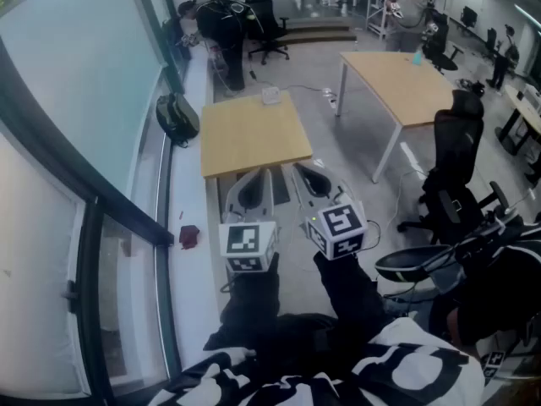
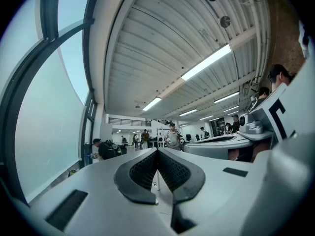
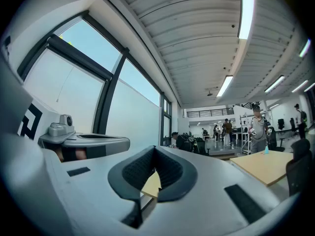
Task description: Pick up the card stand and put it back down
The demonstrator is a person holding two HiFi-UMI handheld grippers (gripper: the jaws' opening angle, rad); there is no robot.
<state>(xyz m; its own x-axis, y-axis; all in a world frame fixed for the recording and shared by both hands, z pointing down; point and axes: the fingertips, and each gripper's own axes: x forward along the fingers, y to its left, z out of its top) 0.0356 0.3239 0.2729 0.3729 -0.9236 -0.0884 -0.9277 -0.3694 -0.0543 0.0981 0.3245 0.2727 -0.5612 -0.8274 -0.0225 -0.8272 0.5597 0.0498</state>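
The left hand-held gripper [image 1: 264, 172] is fully closed, pads meeting at the tips [image 2: 157, 150], with nothing clamped. The right hand-held gripper [image 1: 297, 167] is likewise closed on nothing [image 3: 155, 149]. Both are held level, side by side, short of the near edge of the bench [image 1: 254, 138] and touching nothing. The card stand [image 1: 270, 96] is a small white thing at the bench's far edge, well apart from both.

Only the head view shows the card stand, plus an office chair [image 1: 452, 163] and a 2nd bench [image 1: 406, 83]. The gripper views add ceiling lights [image 2: 206, 62] and distant people [image 3: 256, 129]. The right one shows a wedge of bench top behind its pads.
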